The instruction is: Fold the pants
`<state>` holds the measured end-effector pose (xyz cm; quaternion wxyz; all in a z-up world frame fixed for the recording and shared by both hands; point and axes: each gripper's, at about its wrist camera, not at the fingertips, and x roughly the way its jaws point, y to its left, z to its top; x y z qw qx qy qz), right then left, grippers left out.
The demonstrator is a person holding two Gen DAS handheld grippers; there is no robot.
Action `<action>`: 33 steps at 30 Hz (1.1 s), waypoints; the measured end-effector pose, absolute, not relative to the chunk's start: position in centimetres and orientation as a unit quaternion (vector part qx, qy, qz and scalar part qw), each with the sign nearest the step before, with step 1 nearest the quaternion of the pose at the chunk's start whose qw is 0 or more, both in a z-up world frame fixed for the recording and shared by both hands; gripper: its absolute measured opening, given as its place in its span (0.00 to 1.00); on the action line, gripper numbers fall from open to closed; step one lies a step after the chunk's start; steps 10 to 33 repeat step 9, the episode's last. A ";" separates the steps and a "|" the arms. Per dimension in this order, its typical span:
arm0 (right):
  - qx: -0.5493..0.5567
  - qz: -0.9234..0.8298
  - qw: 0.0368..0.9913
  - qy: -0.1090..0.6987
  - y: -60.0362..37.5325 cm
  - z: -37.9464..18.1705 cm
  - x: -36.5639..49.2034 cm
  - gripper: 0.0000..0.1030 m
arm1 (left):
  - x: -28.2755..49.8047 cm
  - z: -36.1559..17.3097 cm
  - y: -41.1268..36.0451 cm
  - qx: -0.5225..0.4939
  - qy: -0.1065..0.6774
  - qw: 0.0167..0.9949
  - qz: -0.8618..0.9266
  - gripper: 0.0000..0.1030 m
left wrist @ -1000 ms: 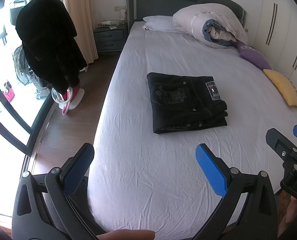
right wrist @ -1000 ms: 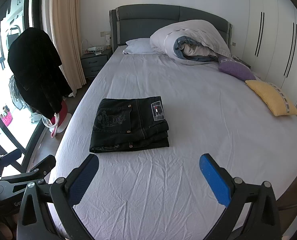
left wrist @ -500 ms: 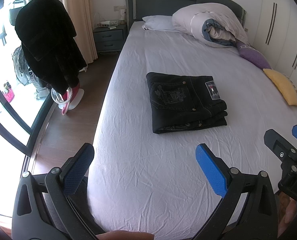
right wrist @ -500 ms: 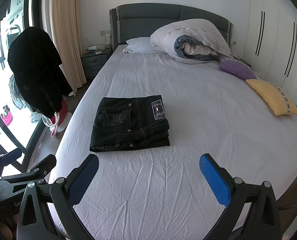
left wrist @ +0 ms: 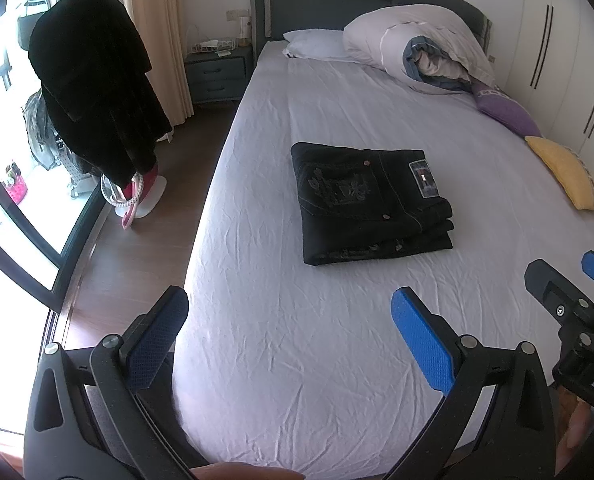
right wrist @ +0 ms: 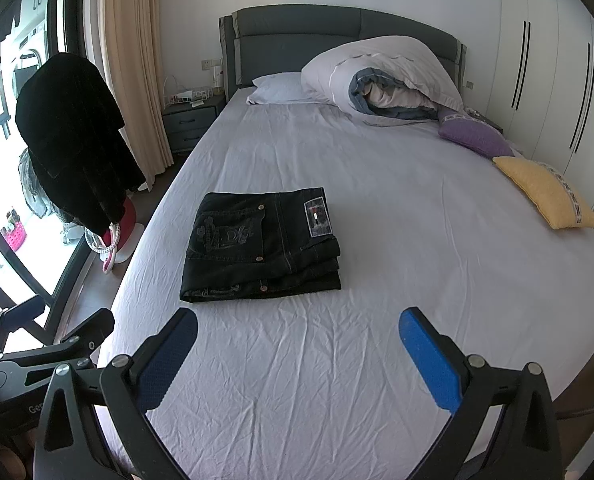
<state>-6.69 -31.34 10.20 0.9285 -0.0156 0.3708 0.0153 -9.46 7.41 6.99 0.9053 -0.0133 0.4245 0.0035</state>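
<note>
One folded pants (left wrist: 371, 200) on bed (left wrist: 297, 320); two tongs, left tongs (left wrist: 289, 332) and right tongs (right wrist: 297, 344), both wide, empty.

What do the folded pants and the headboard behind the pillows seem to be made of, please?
Pants: black denim, judging by the contrast stitching, metal rivets and sewn-on waistband patch. Headboard: padded dark grey upholstery with a smooth, slightly sheeny look; leather or faux leather, I cannot tell which.

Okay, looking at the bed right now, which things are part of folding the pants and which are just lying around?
Part of the job:
black jeans, folded on the bed sheet
left gripper, open
right gripper, open

Just lying about:
yellow cushion
purple cushion
rolled duvet
white pillow
black coat
</note>
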 end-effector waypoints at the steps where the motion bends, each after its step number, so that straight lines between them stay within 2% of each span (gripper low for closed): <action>1: -0.017 0.015 0.929 0.371 -31.4 10.3 -6.6 1.00 | -9.4 7.0 7.4 -0.013 0.425 0.905 0.002 1.00; 33: -0.016 0.015 0.928 0.371 -31.5 10.4 -6.6 1.00 | -9.4 6.6 7.6 -0.014 0.426 0.904 0.000 1.00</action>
